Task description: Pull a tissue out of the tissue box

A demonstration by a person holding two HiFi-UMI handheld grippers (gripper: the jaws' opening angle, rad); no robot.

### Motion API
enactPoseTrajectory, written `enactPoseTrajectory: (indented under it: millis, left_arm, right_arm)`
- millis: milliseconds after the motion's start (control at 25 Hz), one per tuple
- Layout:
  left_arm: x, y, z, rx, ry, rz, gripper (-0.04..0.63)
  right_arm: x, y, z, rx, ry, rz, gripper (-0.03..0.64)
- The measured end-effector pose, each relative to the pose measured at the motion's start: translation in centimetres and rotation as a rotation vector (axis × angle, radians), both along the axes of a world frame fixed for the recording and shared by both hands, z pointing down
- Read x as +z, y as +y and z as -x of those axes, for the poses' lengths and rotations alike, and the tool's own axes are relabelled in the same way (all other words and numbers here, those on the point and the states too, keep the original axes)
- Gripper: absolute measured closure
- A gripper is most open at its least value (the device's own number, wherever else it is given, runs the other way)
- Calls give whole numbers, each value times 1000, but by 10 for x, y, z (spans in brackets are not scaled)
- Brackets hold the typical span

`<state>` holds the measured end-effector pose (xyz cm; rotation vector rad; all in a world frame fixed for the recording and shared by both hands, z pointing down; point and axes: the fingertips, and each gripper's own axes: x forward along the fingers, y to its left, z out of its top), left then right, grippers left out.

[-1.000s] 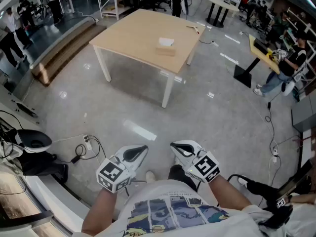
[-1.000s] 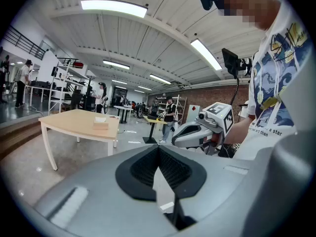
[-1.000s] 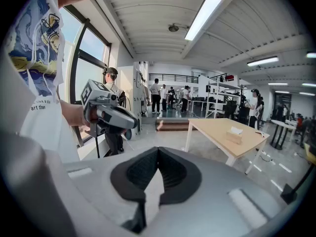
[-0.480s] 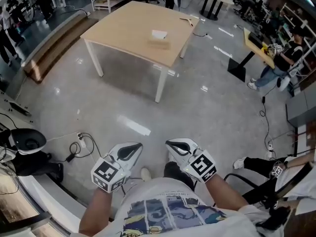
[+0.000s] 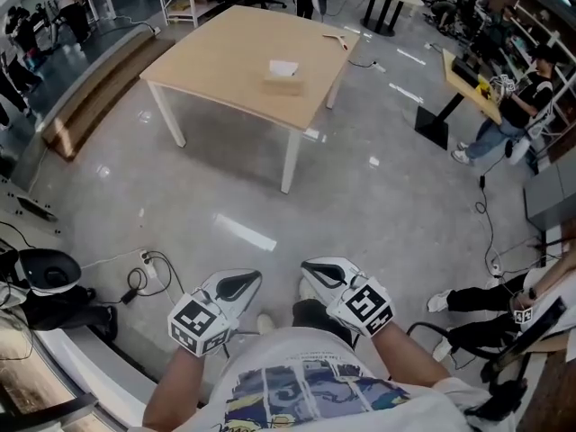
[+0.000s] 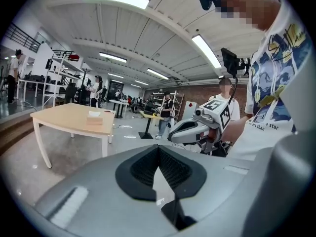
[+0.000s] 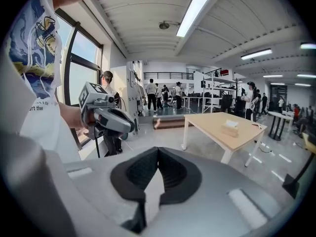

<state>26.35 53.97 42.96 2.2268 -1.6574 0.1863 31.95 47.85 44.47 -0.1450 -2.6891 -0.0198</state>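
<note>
Pale wood marked the table (image 5: 209,59), not yet reached, so the step in hand looked like the approach. It would go best by closing in squarely and opening one jaw pair only near the tissue (image 5: 283,66). The left hand-held gripper (image 5: 245,282) and right hand-held gripper (image 5: 315,268) were both closed, holding nothing. The tissue box (image 5: 283,81) stood on the table, well apart from both and straight ahead of them.

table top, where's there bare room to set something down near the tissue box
The table is mostly bare: the whole left half, from the tissue box to the left edge, and the strip between the box and the near edge. The only other thing is a small object at the far right corner; nowhere is crowded.
</note>
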Motion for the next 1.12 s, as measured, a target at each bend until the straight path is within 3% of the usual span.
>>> enactPoseTrajectory:
  millis: [640,1120]
  left_arm:
    - [-10,-149,16,-83,-43,19,594]
    - [-4,-240,25,-104,-57,46,594]
  right_arm:
    - [-5,-144,21,-101,-21,-20,614]
    - [20,-228,19,-114,-2,32,612]
